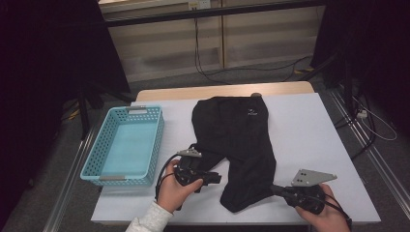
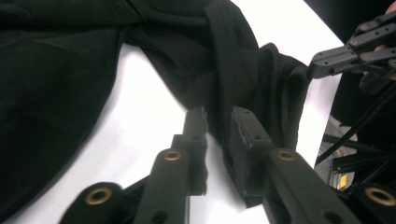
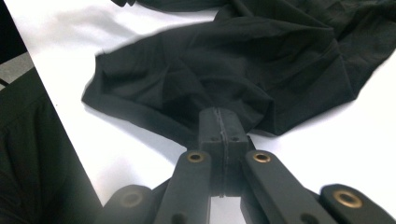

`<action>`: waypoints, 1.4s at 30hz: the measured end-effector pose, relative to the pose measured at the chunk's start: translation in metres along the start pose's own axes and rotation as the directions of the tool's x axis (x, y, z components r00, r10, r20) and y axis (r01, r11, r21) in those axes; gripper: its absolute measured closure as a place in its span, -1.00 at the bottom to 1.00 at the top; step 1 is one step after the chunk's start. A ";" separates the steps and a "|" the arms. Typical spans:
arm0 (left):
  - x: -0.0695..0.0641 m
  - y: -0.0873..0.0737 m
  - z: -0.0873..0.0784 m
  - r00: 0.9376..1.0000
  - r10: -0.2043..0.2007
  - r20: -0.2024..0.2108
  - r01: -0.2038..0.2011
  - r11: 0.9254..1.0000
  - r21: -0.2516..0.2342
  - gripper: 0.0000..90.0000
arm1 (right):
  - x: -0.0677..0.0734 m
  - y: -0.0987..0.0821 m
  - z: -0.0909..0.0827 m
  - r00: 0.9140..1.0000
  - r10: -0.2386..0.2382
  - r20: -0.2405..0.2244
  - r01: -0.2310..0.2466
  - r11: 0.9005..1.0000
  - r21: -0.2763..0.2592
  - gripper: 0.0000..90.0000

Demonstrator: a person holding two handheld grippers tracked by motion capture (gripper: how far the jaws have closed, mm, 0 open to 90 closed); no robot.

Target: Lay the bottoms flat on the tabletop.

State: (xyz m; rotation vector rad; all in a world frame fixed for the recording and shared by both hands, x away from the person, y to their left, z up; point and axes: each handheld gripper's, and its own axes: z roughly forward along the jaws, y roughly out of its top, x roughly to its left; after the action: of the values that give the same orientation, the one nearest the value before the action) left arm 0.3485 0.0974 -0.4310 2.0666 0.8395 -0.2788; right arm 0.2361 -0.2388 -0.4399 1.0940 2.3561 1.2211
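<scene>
A black garment (image 1: 237, 130) with a small white logo lies spread over the middle of the white table (image 1: 309, 125). Its lower leg end bunches near the front edge. My right gripper (image 1: 274, 188) is shut on that bunched hem, and in the right gripper view the fabric (image 3: 224, 65) puckers into the pressed jaws of the gripper (image 3: 219, 114). At the garment's left edge my left gripper (image 1: 215, 178) stands with a gap between its pads (image 2: 218, 116); a fold of cloth (image 2: 56, 70) runs past the tips without being pinched. The right gripper (image 2: 327, 63) shows far off in the left gripper view.
A light blue perforated basket (image 1: 104, 140) stands at the table's left side with nothing in it. Bare white tabletop lies to the garment's right. Dark floor, cables and black stands surround the table, and the front edge is close behind both hands.
</scene>
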 end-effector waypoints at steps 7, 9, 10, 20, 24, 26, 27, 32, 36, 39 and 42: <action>0.012 0.006 0.003 0.992 0.069 -0.103 -0.072 0.997 -0.023 0.28 | -0.005 -0.006 -0.016 0.999 0.027 0.027 -0.027 1.000 -0.013 1.00; 0.019 0.006 0.003 0.986 0.073 -0.151 -0.079 0.996 -0.036 0.22 | -0.006 -0.011 -0.021 0.999 0.035 0.035 -0.034 0.999 -0.013 1.00; 0.022 0.006 0.003 0.984 0.076 -0.162 -0.083 0.996 -0.037 0.18 | -0.006 -0.013 -0.022 0.999 0.037 0.039 -0.037 0.999 -0.010 1.00; 0.041 0.003 0.011 0.945 0.150 -0.292 -0.158 0.987 -0.003 -0.01 | -0.014 -0.023 -0.029 0.994 0.067 0.085 -0.067 0.998 0.007 1.00; 0.042 0.004 0.013 0.936 0.168 -0.311 -0.173 0.985 0.009 0.05 | -0.015 -0.024 -0.031 0.991 0.069 0.110 -0.070 0.998 0.006 0.83; 0.041 0.003 0.013 0.934 0.166 -0.316 -0.168 0.986 0.022 0.20 | -0.016 -0.022 -0.032 0.992 0.072 0.108 -0.072 0.997 -0.006 0.71; 0.040 0.003 0.014 0.936 0.161 -0.315 -0.162 0.987 0.022 0.32 | -0.016 -0.019 -0.032 0.990 0.076 0.118 -0.075 0.997 -0.014 0.61; 0.039 0.005 0.016 0.942 0.114 -0.314 -0.111 0.993 0.029 0.72 | -0.024 -0.010 -0.022 0.978 0.111 0.176 -0.109 0.994 -0.023 0.38; 0.040 0.007 0.015 0.955 0.051 -0.294 -0.040 0.998 0.045 0.97 | -0.041 -0.007 -0.008 0.958 0.184 0.222 -0.183 0.983 -0.026 0.27; 0.040 0.007 0.012 0.956 0.043 -0.290 -0.031 0.998 0.046 0.98 | -0.049 -0.010 -0.001 0.948 0.212 0.237 -0.216 0.976 -0.010 0.29; 0.039 0.008 0.005 0.957 0.035 -0.288 -0.025 0.999 0.041 0.99 | -0.050 -0.015 0.003 0.948 0.224 0.227 -0.235 0.972 0.019 0.33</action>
State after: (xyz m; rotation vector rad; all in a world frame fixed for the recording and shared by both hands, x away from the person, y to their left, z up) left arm 0.3833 0.1081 -0.4476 2.1845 0.9814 0.0275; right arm 0.2642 -0.2787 -0.4581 1.4733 2.1423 1.0540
